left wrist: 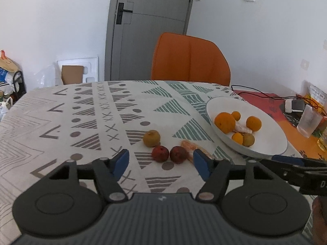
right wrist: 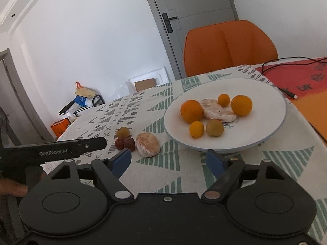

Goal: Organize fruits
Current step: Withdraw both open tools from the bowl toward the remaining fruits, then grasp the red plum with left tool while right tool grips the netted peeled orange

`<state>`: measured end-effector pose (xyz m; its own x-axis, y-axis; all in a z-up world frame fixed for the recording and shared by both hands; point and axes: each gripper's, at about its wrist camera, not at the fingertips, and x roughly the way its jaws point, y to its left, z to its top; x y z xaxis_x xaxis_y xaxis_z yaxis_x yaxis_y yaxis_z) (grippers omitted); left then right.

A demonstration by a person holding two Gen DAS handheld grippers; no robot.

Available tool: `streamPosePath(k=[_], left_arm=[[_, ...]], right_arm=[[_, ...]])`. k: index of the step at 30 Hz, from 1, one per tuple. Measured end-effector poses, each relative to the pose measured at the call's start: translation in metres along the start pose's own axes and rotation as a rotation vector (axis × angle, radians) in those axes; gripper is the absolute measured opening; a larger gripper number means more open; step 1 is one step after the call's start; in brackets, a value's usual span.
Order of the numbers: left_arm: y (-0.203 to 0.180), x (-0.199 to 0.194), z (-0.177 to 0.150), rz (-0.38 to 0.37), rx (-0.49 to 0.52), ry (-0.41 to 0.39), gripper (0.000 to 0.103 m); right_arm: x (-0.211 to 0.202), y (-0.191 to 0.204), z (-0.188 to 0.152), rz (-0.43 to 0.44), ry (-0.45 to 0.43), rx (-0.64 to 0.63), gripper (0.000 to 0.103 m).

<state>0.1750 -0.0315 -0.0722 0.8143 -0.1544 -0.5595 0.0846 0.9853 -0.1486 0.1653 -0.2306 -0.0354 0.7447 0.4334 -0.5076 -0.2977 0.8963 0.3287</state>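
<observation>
White "GenRobot.AI" lettering marks left tongs (right wrist: 90,145).

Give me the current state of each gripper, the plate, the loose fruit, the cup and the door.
left gripper: open, empty, facing the loose fruit.
right gripper: open, empty, low near the plate.
plate: upright, holding six fruits, one of them peeled.
peeled citrus: off the plate, on the tablecloth.
two red fruits: on the cloth, side by side.
yellow-brown fruit: on the cloth behind them.
plastic cup: upright.
door: closed.
</observation>
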Motion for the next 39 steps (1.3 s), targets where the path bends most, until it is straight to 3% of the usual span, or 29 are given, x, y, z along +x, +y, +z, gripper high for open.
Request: streamPosePath(k=[4,8,13,17,26,33,37,38,39], left_arm=[[0.0,0.012,0.001,-0.013,-0.002,0.008,0.063],[0.001,0.028,0.002,-0.02,-0.009,0.038,0.048],[0.006,0.043,-0.001,-0.015,-0.015,0.064,0.045],[0.015,0.047,-0.003,0.002,-0.029,0.061,0.022],[0.037,0.031,0.001,0.01,-0.073,0.046,0.022],[0.053,0.016,0.001,0.041,-0.106,0.024,0.022],[0.059,0.009,-0.001,0.044,-0.118,0.013,0.022],[0.06,0.008,-0.002,0.045,-0.12,0.012,0.022],[0.061,0.007,-0.002,0.047,-0.122,0.01,0.022]], right_arm=[[0.016,0.001,0.001,0.009,0.045,-0.008,0.066],[0.024,0.007,0.003,0.029,0.062,-0.022,0.063],[0.035,0.012,0.006,0.036,0.08,-0.024,0.063],[0.045,0.016,0.007,0.039,0.096,-0.028,0.062],[0.062,0.037,0.011,0.036,0.103,-0.073,0.059],[0.071,0.051,0.009,-0.021,0.098,-0.129,0.044],[0.074,0.057,0.008,-0.048,0.093,-0.157,0.041],[0.075,0.059,0.008,-0.051,0.091,-0.162,0.039],[0.075,0.06,0.008,-0.054,0.092,-0.164,0.03]])
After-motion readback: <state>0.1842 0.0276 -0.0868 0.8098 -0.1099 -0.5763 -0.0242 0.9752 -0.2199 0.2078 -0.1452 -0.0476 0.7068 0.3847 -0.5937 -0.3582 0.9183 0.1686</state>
